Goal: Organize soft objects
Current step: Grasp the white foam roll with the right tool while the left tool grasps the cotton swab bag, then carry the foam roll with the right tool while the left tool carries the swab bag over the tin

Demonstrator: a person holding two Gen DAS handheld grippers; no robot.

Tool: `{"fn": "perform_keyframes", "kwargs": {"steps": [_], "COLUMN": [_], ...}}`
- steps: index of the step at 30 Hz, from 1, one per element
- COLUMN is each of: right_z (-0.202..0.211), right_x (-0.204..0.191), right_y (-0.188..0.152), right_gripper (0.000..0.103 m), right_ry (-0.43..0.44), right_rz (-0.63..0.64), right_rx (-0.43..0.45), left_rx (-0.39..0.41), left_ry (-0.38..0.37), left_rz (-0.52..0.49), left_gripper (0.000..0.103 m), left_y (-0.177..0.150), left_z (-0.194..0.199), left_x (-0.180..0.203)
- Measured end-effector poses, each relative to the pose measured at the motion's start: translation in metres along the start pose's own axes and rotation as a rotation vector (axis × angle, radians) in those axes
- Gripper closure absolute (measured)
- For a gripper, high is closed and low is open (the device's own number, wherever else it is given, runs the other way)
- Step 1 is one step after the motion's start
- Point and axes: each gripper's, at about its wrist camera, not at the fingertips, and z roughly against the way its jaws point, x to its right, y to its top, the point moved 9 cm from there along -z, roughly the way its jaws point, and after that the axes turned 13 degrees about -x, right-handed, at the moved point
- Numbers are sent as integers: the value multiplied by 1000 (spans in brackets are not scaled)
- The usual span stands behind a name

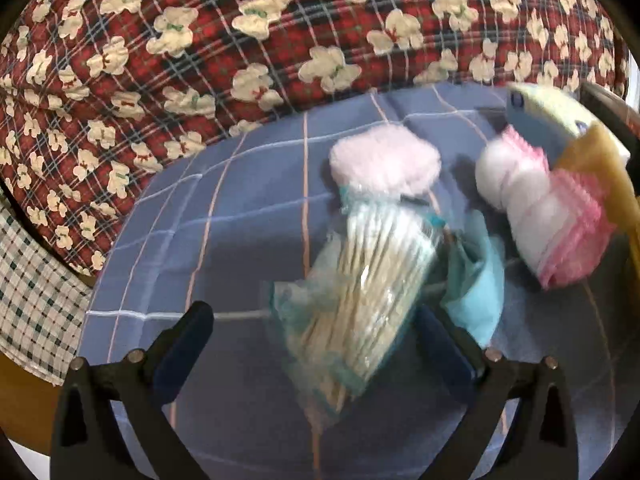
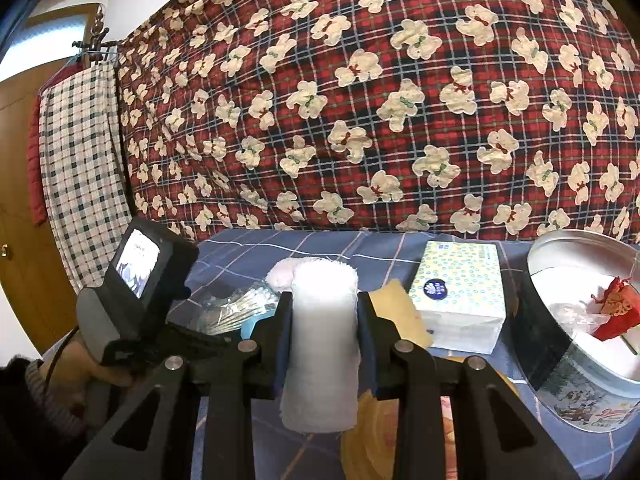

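In the right wrist view my right gripper (image 2: 324, 304) is shut on a white gauze roll (image 2: 322, 344), held upright above the blue checked sheet (image 2: 248, 252). My left gripper (image 1: 314, 330) is open, and a clear bag of cotton swabs (image 1: 360, 292) lies on the sheet between its fingers, with neither pad pressing on it. Beyond the bag sit a pink fluffy puff (image 1: 384, 160), a pink mesh bag of white balls (image 1: 540, 208) and a light blue cloth (image 1: 476, 280). The right wrist view also shows the left gripper's body (image 2: 140, 280), the swab bag (image 2: 240, 304) and the puff (image 2: 280, 272).
A tissue pack (image 2: 460, 296) and a yellow pad (image 2: 400, 308) lie right of the roll. A round tin (image 2: 560, 364) at far right holds a red item (image 2: 616, 312). A wooden disc (image 2: 380, 432) lies under the gripper. A red teddy-print quilt (image 2: 400, 100) rises behind.
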Motion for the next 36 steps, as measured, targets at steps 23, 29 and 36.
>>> {"fn": "perform_keyframes", "kwargs": {"steps": [23,29,36], "right_z": [2,21,35], "right_x": [14,23,42], "right_y": [2,11,14], "right_gripper": [70,70,70], "right_ry": [-15,-83,-171], "right_rz": [-28,-10,21], "right_rx": [22,116,168], "left_rx": [167,294,389], "left_ry": [-331,-374,-342], "left_rz": [169,279,273], "left_gripper": [66,66,66], "left_y": [10,10,11], "left_z": [35,61,91], "left_x": [-1,-10,20]}}
